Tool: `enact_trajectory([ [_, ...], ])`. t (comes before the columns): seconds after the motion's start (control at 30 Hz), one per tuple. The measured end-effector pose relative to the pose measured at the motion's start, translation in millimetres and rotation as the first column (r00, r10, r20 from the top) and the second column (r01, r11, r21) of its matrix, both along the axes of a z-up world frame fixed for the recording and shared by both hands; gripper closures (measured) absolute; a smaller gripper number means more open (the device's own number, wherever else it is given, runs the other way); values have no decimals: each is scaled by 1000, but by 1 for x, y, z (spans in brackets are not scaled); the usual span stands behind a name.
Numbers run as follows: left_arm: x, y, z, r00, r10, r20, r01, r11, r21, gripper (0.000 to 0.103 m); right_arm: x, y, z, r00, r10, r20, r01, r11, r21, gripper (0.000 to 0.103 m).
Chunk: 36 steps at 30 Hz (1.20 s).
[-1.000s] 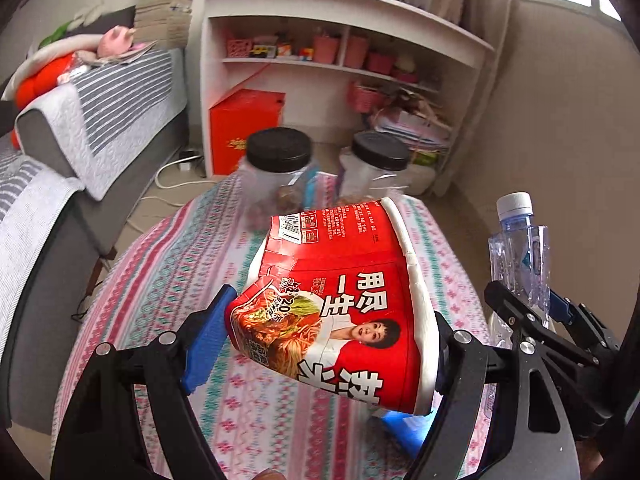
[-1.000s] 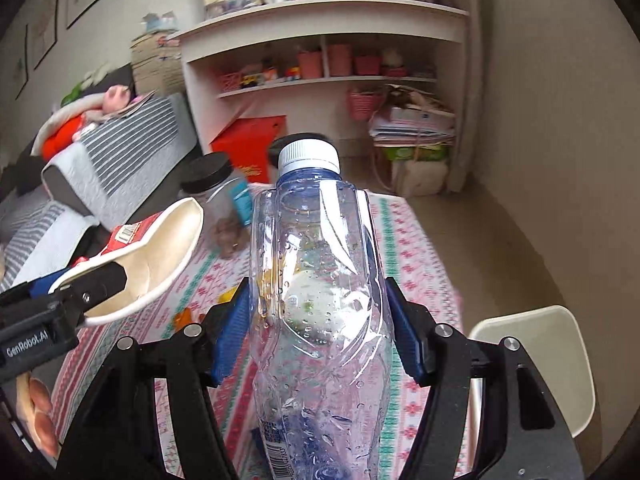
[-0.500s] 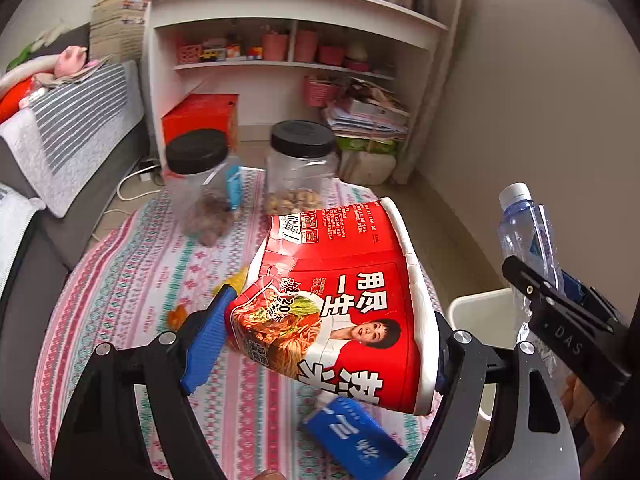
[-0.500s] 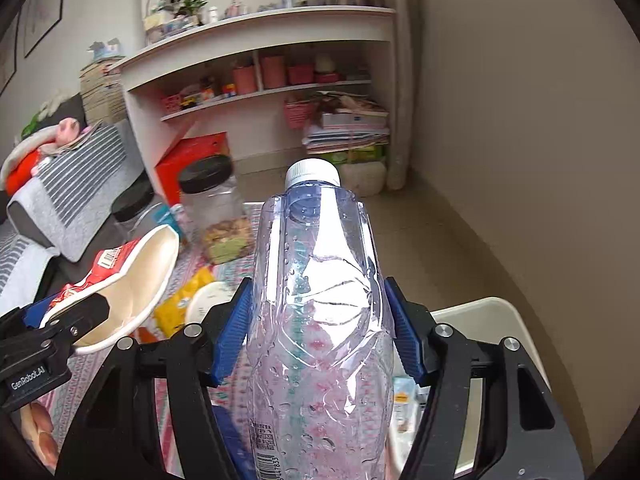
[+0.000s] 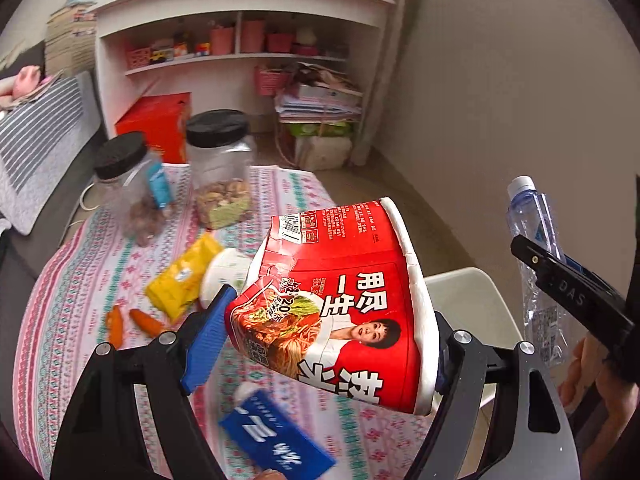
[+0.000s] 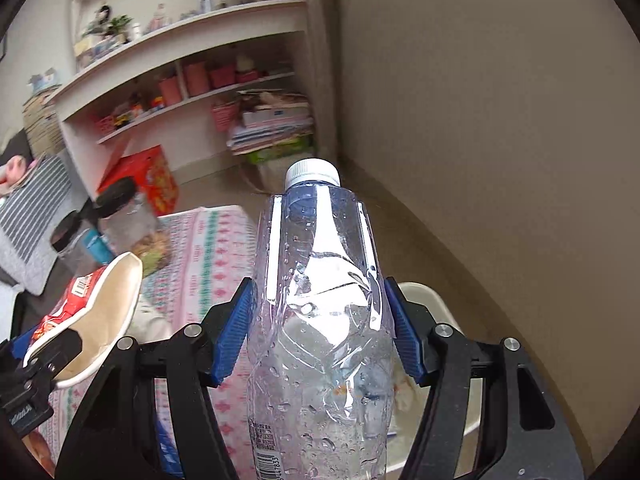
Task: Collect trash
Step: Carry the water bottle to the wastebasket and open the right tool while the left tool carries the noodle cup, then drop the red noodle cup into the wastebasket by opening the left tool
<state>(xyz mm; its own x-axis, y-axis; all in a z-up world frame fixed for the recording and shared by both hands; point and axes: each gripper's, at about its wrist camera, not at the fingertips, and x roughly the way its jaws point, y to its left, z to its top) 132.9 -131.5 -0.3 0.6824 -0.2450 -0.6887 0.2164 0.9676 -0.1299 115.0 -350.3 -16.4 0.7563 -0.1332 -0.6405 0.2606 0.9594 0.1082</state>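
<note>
My left gripper [image 5: 324,344] is shut on a crushed red instant noodle cup [image 5: 340,300] and holds it above the table's right edge. The cup also shows at the left of the right wrist view [image 6: 100,304]. My right gripper [image 6: 316,332] is shut on an empty clear plastic bottle [image 6: 320,320] with a white cap, held over a white trash bin [image 6: 436,312] beside the table. The bottle [image 5: 536,248] and the bin [image 5: 468,304] also show in the left wrist view. A yellow packet [image 5: 184,276], orange scraps [image 5: 132,320] and a blue carton [image 5: 276,436] lie on the table.
Two black-lidded jars [image 5: 220,164] stand at the far side of the patterned tablecloth [image 5: 60,300]. A white round lid [image 5: 224,276] lies by the yellow packet. A white shelf unit [image 5: 240,40], a red box [image 5: 156,120] and a grey sofa [image 5: 36,136] stand beyond. A wall is at right.
Both grippers have swung right and risen with their loads. The white bin has come into view under the bottle, and more table trash now shows.
</note>
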Motion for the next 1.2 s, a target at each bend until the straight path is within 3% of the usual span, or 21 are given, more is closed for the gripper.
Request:
enact_trajectory([
  [0.17,-4,-38,-4,998,-60,-10,60,998,4,26,-6,-27,-4,998,-62,-33,63,998,2,40],
  [0.23,-6,-52,-5,996,-84,-11,84,996,5,26,-11,-39,-2,993,-113,-26,112,994,-7,24],
  [0.3,-10,-69,-6,993,-117,-9,117,993,11,26,-19,-52,0,989,-149,-15,149,989,-7,16],
  [0.4,-15,-94,-10,986,-165,-9,165,986,32,26,-29,-72,3,980,-200,-3,200,979,27,13],
  [0.73,-16,-148,-29,967,-243,-72,245,969,25,25,-46,-108,8,954,-297,23,295,953,75,11],
  [0.87,-8,-166,-39,952,-276,-132,278,961,1,25,-48,-113,8,948,-316,27,313,946,83,10],
  [1.0,-1,-175,-46,941,-293,-167,297,955,-5,25,-48,-113,9,946,-324,31,321,944,70,8],
  [1.1,1,-174,-50,932,-310,-188,314,950,-11,16,-48,-111,11,945,-325,35,323,944,59,7],
  [1.2,2,-168,-53,920,-330,-210,328,944,-47,15,-48,-108,11,945,-326,35,324,945,54,7],
])
